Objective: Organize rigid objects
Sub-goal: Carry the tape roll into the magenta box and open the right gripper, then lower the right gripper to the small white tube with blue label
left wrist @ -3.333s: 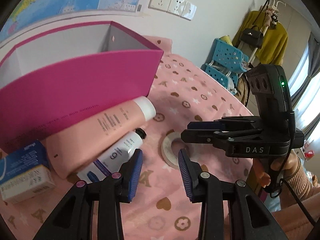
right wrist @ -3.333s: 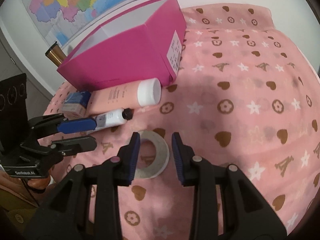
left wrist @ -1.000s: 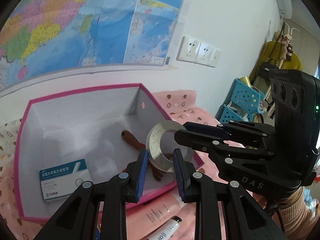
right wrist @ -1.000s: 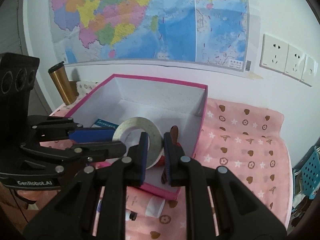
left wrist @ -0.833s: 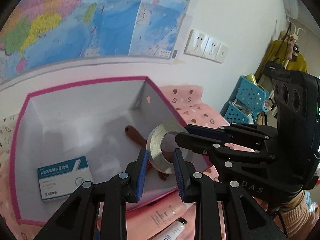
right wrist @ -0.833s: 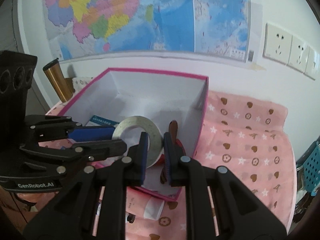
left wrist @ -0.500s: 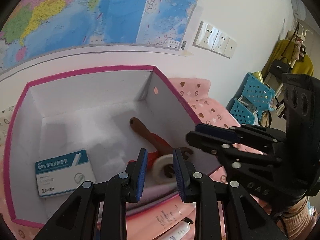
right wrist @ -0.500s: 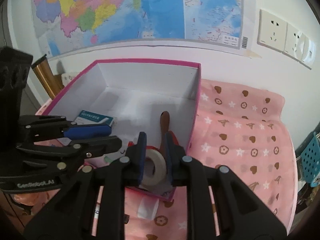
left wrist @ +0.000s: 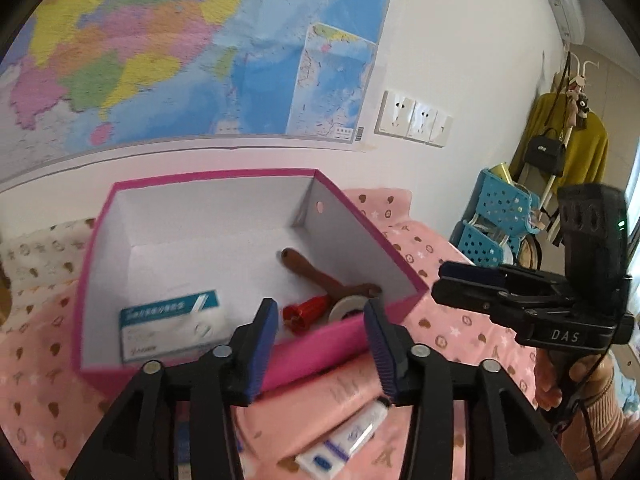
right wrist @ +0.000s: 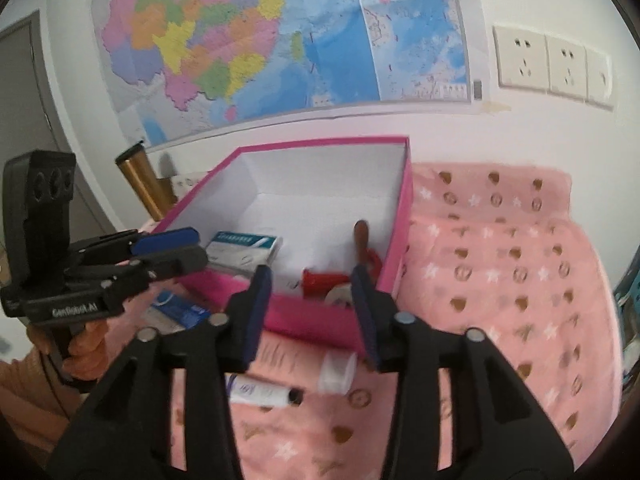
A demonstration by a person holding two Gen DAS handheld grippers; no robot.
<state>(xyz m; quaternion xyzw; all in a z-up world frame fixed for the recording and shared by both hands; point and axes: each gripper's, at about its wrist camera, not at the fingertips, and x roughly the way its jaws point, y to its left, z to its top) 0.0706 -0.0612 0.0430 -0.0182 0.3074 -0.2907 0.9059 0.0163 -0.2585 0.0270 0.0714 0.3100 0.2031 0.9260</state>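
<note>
Inside the pink cardboard box (left wrist: 384, 236) lie a white-and-teal carton (left wrist: 170, 322), a red piece (left wrist: 306, 312), a brown-handled tool (left wrist: 316, 276) and the white tape roll (left wrist: 346, 310). Both the left gripper (left wrist: 320, 332) and the right gripper (right wrist: 310, 300) hover with fingers spread, empty. A peach bottle (left wrist: 320, 408), a white tube (left wrist: 348, 440) and a small blue box (right wrist: 176, 308) wait on the pink-clothed surface (right wrist: 500, 280).

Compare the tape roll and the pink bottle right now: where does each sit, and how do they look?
The tape roll lies inside the pink box, by its near right corner beside a red piece; the pink bottle lies outside on the cloth, against the box's near wall. The roll is a small whitish ring; the bottle is a long, larger cylinder with a white cap. Neither is held: both claws, left and right, are open.
</note>
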